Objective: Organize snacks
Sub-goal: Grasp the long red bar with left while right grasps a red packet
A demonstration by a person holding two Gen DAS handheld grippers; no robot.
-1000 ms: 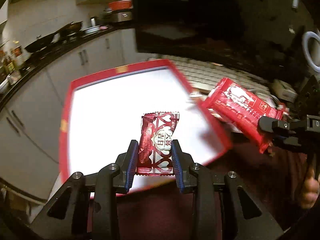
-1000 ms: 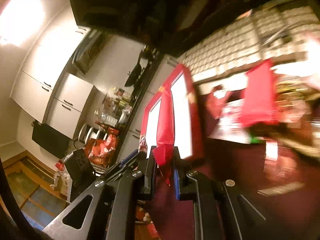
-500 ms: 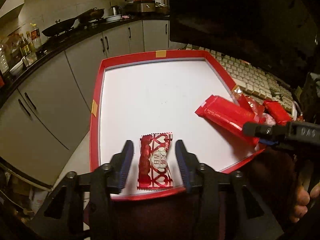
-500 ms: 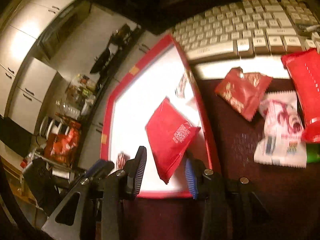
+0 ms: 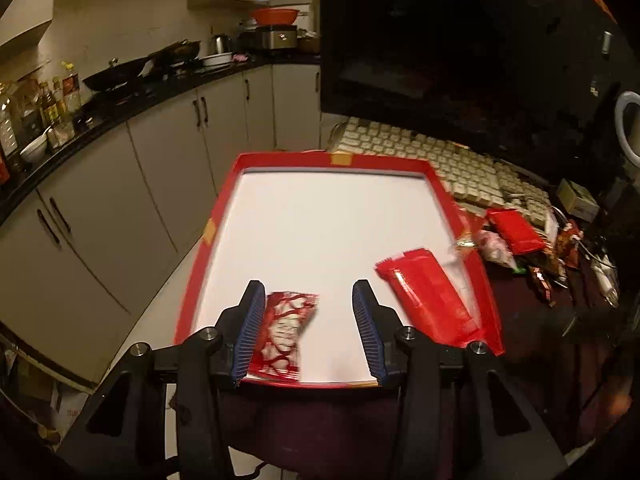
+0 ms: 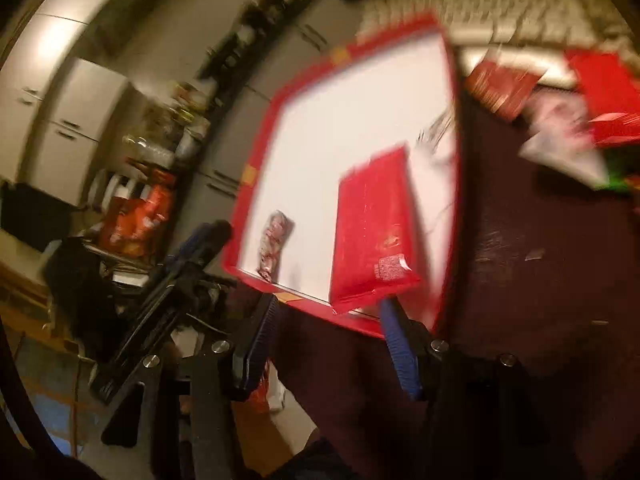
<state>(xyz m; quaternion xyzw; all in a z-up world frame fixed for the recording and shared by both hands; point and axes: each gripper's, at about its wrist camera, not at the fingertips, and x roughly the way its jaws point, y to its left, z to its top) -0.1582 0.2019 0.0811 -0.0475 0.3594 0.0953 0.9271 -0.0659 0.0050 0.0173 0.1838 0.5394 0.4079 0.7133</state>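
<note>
A red-rimmed white tray (image 5: pixel 336 159) (image 6: pixel 256 184) lies on the dark table. A small red-and-white patterned snack packet (image 5: pixel 284 336) (image 6: pixel 274 246) lies at its near left edge, between my open left gripper (image 5: pixel 308 334) jaws, close to the left finger (image 5: pixel 250 332). A long red snack pack (image 5: pixel 430 298) (image 6: pixel 374 228) lies at the tray's near right. My right gripper (image 6: pixel 332 344) is open and empty just behind that pack. The right wrist view is blurred.
More snack packets (image 5: pixel 514 232) (image 6: pixel 504 84) lie in a pile right of the tray. A beige keyboard (image 5: pixel 432 152) and a dark monitor (image 5: pixel 460 40) stand behind. Kitchen cabinets (image 5: pixel 120 168) are beyond the table's left edge.
Both grippers opened wide, released their packs onto the tray and drew back. The long red pack now lies flat at the tray's near right.
</note>
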